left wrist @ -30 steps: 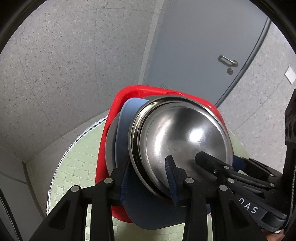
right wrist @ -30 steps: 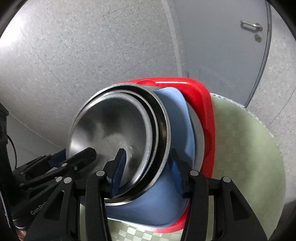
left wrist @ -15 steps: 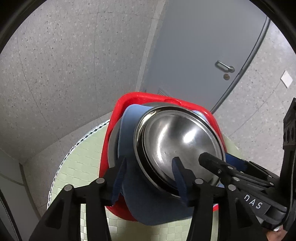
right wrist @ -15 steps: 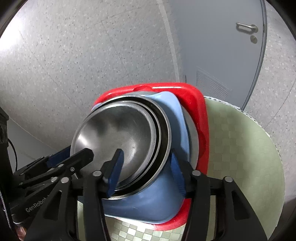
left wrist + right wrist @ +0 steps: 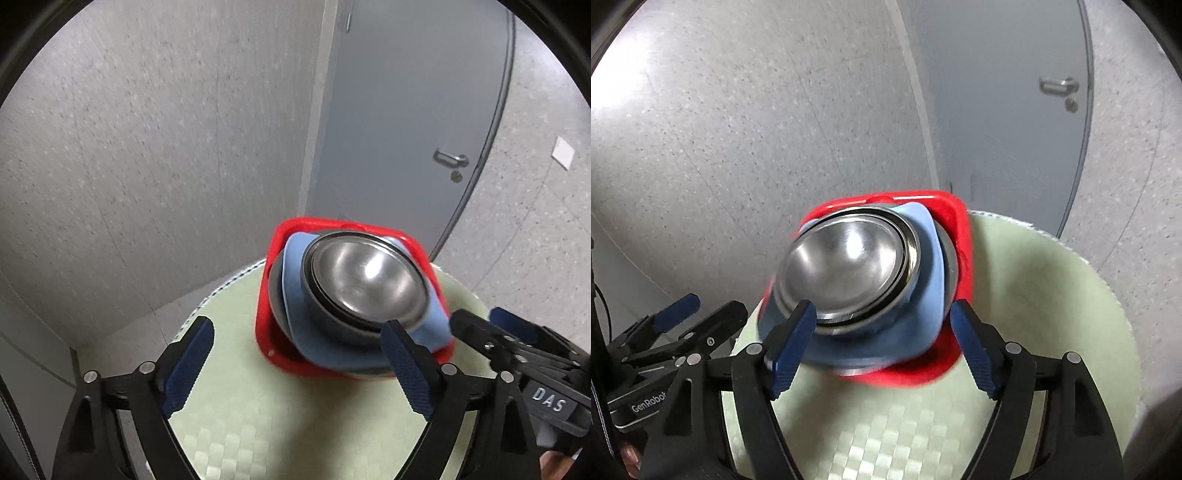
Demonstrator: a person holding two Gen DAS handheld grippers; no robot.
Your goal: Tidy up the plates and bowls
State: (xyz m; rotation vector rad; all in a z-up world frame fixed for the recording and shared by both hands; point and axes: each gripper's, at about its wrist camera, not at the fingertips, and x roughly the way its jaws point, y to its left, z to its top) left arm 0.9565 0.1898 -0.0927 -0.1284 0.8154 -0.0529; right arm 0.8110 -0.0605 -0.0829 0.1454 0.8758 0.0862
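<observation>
Steel bowls (image 5: 365, 282), nested by size for compactness, sit on a blue plate (image 5: 295, 273) in a red tray (image 5: 266, 295) on the green round table (image 5: 258, 406); left gripper (image 5: 295, 365) and right gripper (image 5: 882, 347) both spread wide, empty, clear of the stack

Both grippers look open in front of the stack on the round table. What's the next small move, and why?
Probably ease both grippers straight back. The left gripper and right gripper are open and grip nothing, and the steel bowls sit nested on the blue plate in the red tray on the green table, so the stack looks placed.
</observation>
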